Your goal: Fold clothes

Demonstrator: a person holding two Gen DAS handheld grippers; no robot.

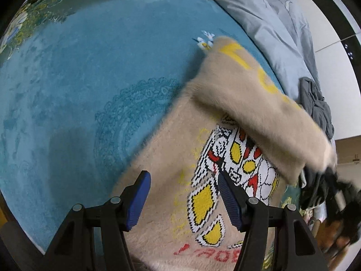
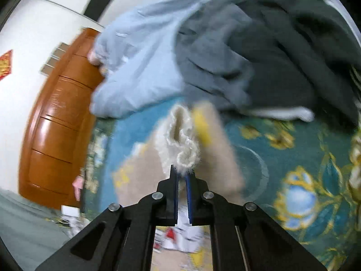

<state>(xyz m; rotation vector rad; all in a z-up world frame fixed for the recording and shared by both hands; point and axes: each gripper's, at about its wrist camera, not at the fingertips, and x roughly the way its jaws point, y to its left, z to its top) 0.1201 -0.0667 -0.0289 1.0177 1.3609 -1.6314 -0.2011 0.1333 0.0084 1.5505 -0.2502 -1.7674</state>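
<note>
A fuzzy beige sweater (image 1: pixel 171 158) with a knitted red, yellow and white figure lies flat on the blue carpet (image 1: pixel 85 72). Its sleeve (image 1: pixel 259 103), marked with yellow letters, is lifted and stretched across the body toward the right. My right gripper (image 2: pixel 182 176) is shut on the sleeve's cuff (image 2: pixel 183 140), which bunches up just past the fingertips; it shows blurred at the right edge of the left wrist view (image 1: pixel 325 180). My left gripper (image 1: pixel 183 178) hovers open above the sweater's lower body, nothing between its blue pads (image 1: pixel 137 201).
A pale blue quilt (image 2: pixel 140 63) and a heap of dark grey clothes (image 2: pixel 270 52) lie beyond the sweater. A brown wooden chest of drawers (image 2: pixel 56 122) stands at the left of the right wrist view. Flower patterns (image 2: pixel 300 194) border the carpet.
</note>
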